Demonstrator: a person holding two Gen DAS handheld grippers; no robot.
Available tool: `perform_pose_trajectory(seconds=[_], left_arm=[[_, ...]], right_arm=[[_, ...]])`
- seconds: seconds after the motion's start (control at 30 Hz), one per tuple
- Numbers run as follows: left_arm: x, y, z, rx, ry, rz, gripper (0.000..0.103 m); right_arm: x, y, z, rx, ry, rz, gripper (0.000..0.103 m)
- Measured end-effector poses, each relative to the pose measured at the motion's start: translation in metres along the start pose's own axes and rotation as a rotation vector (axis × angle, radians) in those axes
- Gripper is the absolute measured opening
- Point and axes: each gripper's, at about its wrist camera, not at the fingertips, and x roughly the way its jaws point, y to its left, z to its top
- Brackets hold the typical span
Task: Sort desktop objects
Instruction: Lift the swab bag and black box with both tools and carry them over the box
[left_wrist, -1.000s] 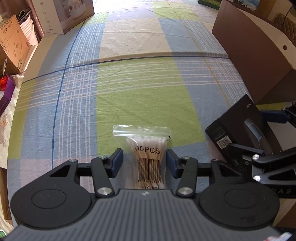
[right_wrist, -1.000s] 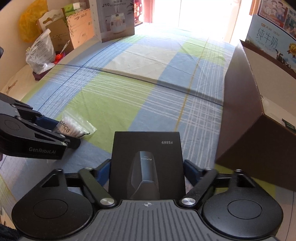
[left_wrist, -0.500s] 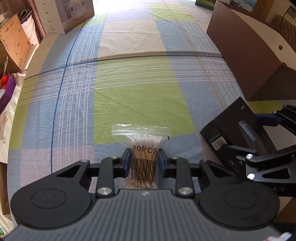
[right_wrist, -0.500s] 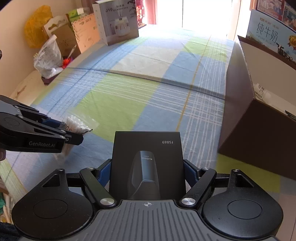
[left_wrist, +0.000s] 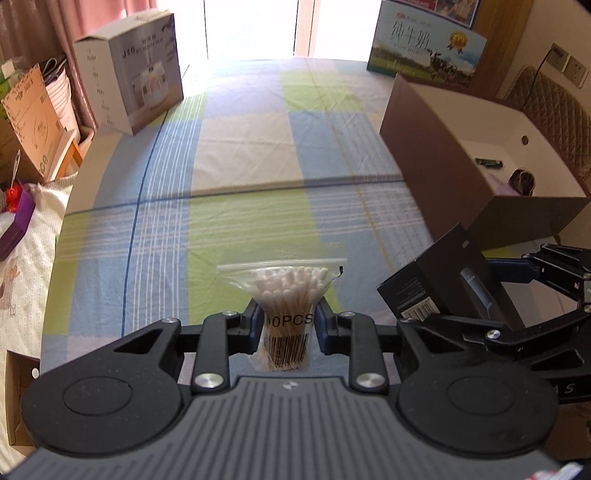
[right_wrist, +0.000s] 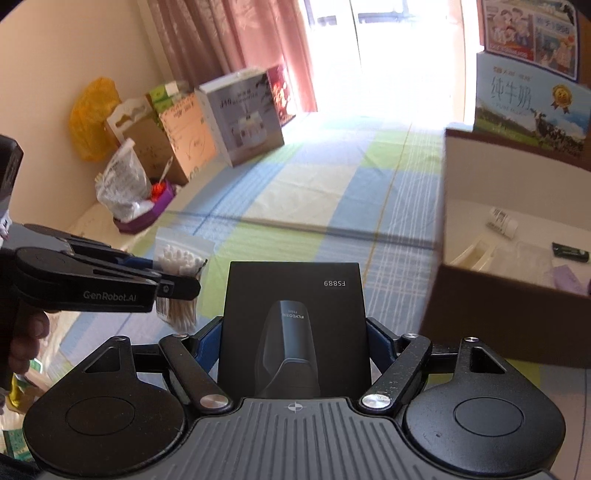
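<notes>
Gripping the bag of cotton swabs (left_wrist: 289, 305), your left hand-held gripper (left_wrist: 287, 325) holds it above the tabletop (left_wrist: 236, 229); your right hand-held gripper (right_wrist: 294, 341) clamps the black box (right_wrist: 294, 295), near the open cardboard box (right_wrist: 476, 295).

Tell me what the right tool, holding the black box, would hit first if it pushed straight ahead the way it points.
Probably the checked tablecloth: the right tool tilts downward over bare cloth. The open carton sits just right of that line, though depth is unclear.
</notes>
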Motion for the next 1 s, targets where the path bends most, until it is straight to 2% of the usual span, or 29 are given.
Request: perform_pose_trajectory(seconds=[0.23,0.5,0.8,1.0], left_arm=[[-0.014,-0.029,0.016,0.038,-0.033,-0.023,0.024],[-0.019,-0.073,0.036,0.092,-0.066,-0.073,0.024],[-0.016,-0.141,0.068,0.171,-0.12,-0.154,0.024],[-0.001,-0.186,0.098,0.192,-0.135,-0.184,0.024]], right_arm=[[-0.039,-0.025,0.009,0.045,-0.079,-0.029,0.076],[-0.082,-0.07,0.011,0.099,-0.147,-0.105,0.076],[-0.13,-0.141,0.025,0.146,-0.237,-0.216,0.076],[-0.14,-0.19,0.045,0.146,-0.262,-0.254,0.076]])
